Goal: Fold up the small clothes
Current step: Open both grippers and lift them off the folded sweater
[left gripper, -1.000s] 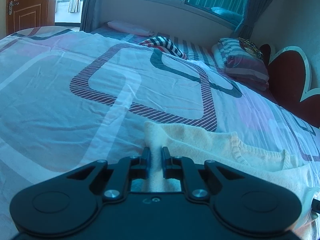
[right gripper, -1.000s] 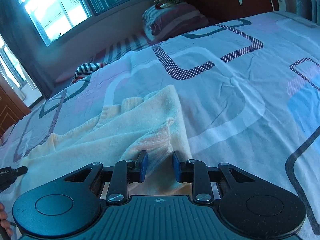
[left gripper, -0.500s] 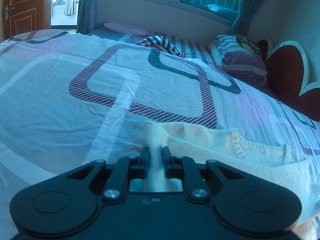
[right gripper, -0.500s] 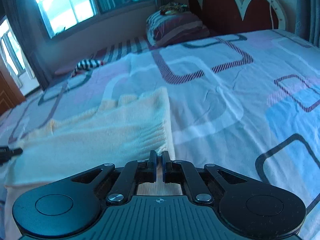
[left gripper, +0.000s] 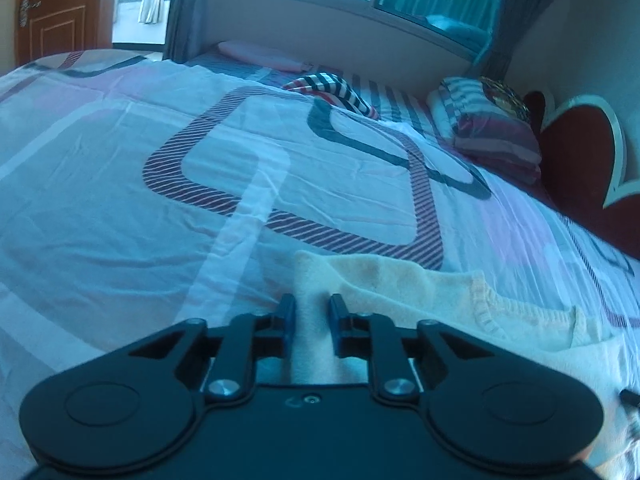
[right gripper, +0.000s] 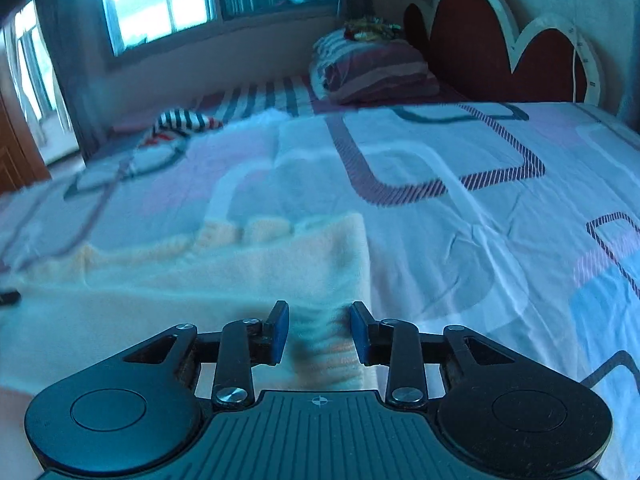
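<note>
Each wrist camera sits low behind its fingers, angled down across the bed [left gripper: 160, 208] toward the window [right gripper: 160, 4]. Both views share the sweater [left gripper: 400, 292], pillow [right gripper: 372, 68] and headboard [left gripper: 580, 160].

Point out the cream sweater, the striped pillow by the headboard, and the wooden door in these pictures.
cream sweater [right gripper: 224, 280]: right wrist view, on its flat body.
striped pillow [left gripper: 492, 136]: left wrist view, on its side.
wooden door [left gripper: 52, 12]: left wrist view, on its panelled face.
</note>
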A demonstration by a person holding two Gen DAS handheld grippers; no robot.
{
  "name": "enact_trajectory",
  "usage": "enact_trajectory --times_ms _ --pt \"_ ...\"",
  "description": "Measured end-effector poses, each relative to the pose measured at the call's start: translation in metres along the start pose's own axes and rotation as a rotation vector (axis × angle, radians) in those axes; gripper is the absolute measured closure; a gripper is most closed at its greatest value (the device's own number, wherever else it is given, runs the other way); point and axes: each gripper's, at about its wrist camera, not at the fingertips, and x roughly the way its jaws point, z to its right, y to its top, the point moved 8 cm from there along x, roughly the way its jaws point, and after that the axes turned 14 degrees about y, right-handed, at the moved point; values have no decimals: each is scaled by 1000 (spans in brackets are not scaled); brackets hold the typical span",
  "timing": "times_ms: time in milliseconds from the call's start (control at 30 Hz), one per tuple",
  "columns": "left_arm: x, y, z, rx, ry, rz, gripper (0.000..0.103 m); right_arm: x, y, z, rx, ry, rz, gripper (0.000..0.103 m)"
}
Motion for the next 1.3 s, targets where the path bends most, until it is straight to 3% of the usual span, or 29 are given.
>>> enact_trajectory --times_ms 100,233,500,633,833,967,1067,1300 --pt "0 0 -1 -1 5 0 88 3 -5 11 7 -12 -2 69" --pt "-9 0 2 33 50 16 75 -10 -1 7 28 16 23 69" --pt "-39 -4 8 87 68 36 62 -34 1 -21 12 100 46 69" --pt "-63 -10 27 146 38 62 42 -34 -4 -41 -17 134 31 69" --pt "-81 -40 62 240 -27 35 41 -24 -20 -76 -71 182 -13 69" --pt "-70 -65 66 292 -14 -5 41 -12 -32 -86 -119 174 -53 69" --pt "-69 -73 60 328 -7 33 41 -5 -38 -70 -137 121 -63 69" --pt "-83 -68 48 294 18 19 42 -22 -35 -32 -97 25 -48 69"
